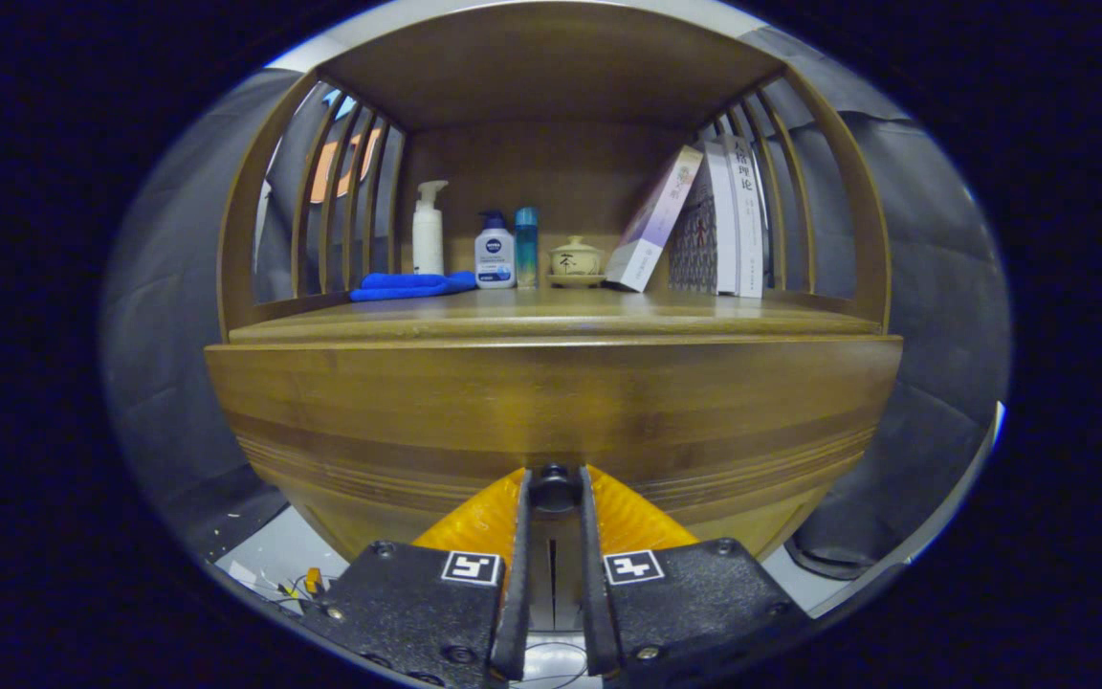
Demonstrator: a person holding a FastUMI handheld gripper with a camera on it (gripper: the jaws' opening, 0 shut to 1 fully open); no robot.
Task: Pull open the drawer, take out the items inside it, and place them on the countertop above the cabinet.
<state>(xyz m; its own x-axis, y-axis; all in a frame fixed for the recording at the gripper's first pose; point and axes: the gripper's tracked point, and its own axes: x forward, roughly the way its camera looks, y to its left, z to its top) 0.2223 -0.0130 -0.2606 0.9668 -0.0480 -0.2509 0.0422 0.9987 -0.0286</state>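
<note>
Gripping drawer knob [553, 486], tool [553, 498] square-on

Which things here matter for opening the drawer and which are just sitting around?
For the job: drawer front, drawer knob between the hand-held gripper fingers, countertop.
Just there: pump bottle, blue cloth, lotion bottle, small pot, books.
</note>
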